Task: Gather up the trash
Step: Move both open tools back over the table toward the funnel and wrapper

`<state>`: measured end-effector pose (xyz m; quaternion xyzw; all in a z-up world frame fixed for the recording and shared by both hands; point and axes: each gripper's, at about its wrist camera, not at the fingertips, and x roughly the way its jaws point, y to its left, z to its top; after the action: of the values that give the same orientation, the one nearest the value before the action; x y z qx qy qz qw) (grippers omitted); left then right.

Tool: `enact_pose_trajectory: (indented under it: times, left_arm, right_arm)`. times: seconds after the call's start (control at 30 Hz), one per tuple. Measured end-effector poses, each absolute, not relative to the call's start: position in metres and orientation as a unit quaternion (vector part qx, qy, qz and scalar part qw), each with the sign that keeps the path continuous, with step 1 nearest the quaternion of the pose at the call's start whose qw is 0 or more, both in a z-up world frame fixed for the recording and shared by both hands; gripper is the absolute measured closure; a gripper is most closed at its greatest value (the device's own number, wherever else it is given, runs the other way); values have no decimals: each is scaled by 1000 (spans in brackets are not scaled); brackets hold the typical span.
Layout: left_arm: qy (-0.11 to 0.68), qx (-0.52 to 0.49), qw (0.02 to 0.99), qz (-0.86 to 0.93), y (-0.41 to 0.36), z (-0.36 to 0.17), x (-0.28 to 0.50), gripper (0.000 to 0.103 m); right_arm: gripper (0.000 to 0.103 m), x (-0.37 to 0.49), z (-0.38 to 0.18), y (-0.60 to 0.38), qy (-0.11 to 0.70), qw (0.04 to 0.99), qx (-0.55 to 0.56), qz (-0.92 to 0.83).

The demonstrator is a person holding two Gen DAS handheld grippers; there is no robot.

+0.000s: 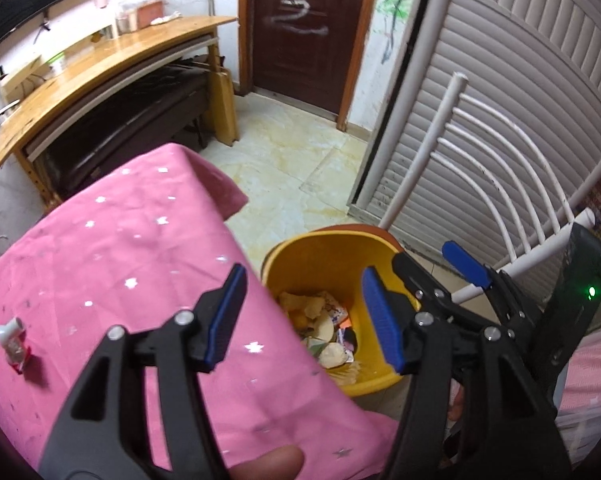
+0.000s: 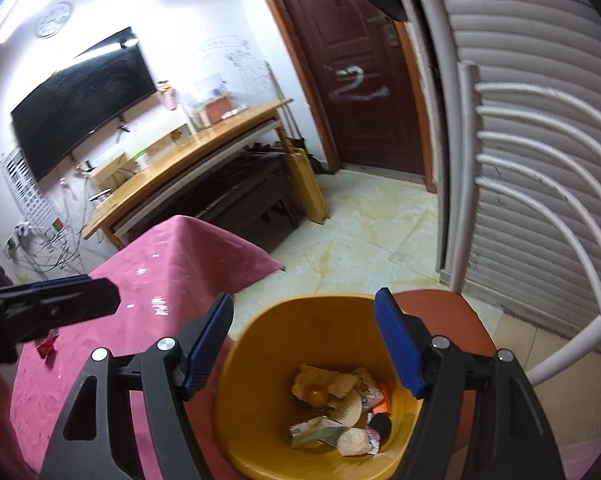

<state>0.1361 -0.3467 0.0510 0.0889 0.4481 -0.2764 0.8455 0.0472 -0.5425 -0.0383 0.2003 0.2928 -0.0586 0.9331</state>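
Looking through the left wrist view: left gripper [image 1: 304,312] has its jaws well apart with nothing between them, hanging over the edge where the pink star-print tablecloth [image 1: 112,248] meets the yellow bin [image 1: 320,252]. Bin sits on the floor just beside the table and already holds wrappers and scraps [image 1: 324,328]. One small white-and-red piece of trash [image 1: 13,338] lies on the cloth, far left, well apart from the bin. Right gripper [image 1: 428,264] shows over the bin's right rim, jaws parted and empty. White curved chair back [image 1: 496,184] stands close behind the bin, in front of a louvered shutter [image 1: 500,80]. Wooden desk [image 1: 100,64] and dark door [image 1: 308,28] further back. Right wrist view: right gripper [image 2: 304,344] open wide, empty, straight above the bin [image 2: 260,360]; trash pile [image 2: 340,412] at the bottom. Left gripper's black finger [image 2: 60,304] pokes in from the left over the cloth [image 2: 172,272]. Red scrap [image 2: 46,346] on the cloth below it. Chair seat [image 2: 452,312] under the bin's far side.
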Motion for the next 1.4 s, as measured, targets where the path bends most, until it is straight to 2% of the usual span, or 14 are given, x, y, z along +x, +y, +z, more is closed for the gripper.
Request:
enact_pose_trajectory:
  times: [0.7, 0.8, 1.4]
  left_arm:
    - [404, 5, 905, -134, -150, 92, 177, 41]
    - [408, -2, 906, -113, -125, 90, 182, 38]
    - [475, -47, 877, -52, -46, 39, 212, 38]
  right_arm:
    - [35, 103, 10, -386, 308, 944, 97, 69]
    - [35, 109, 12, -363, 312, 942, 83, 88]
    - [35, 131, 12, -247, 340, 914, 27, 220]
